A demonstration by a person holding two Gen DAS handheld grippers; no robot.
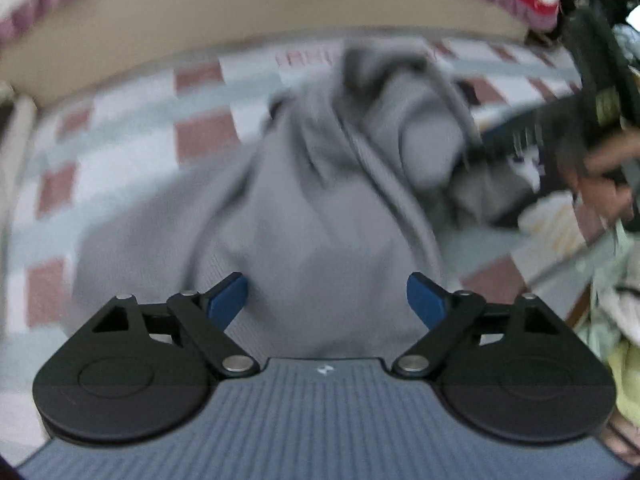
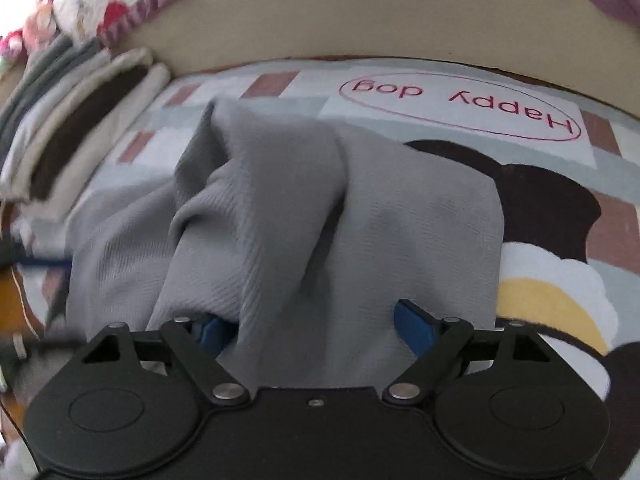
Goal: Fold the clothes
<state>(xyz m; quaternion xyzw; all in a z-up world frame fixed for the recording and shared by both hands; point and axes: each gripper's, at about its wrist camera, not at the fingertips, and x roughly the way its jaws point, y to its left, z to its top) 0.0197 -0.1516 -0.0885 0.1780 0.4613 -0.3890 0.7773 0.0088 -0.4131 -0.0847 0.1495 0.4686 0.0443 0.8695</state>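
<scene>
A grey knit garment point(image 1: 320, 216) lies bunched on a checked blanket point(image 1: 132, 128). My left gripper point(image 1: 327, 300) is open, its blue pads wide apart over the near part of the garment, gripping nothing. In the right wrist view the same grey garment point(image 2: 288, 216) is crumpled with deep folds. My right gripper point(image 2: 314, 328) is open, and cloth lies between its blue pads and drapes over the left one. The right gripper's body and the hand holding it point(image 1: 600, 160) show at the right edge of the left wrist view.
The blanket carries a "Happy dog" print point(image 2: 460, 110) and a cartoon dog point(image 2: 552, 240). A stack of folded clothes point(image 2: 80, 132) sits at the far left. A beige headboard point(image 2: 360, 20) runs along the back. More loose cloth point(image 1: 616, 312) lies at the right.
</scene>
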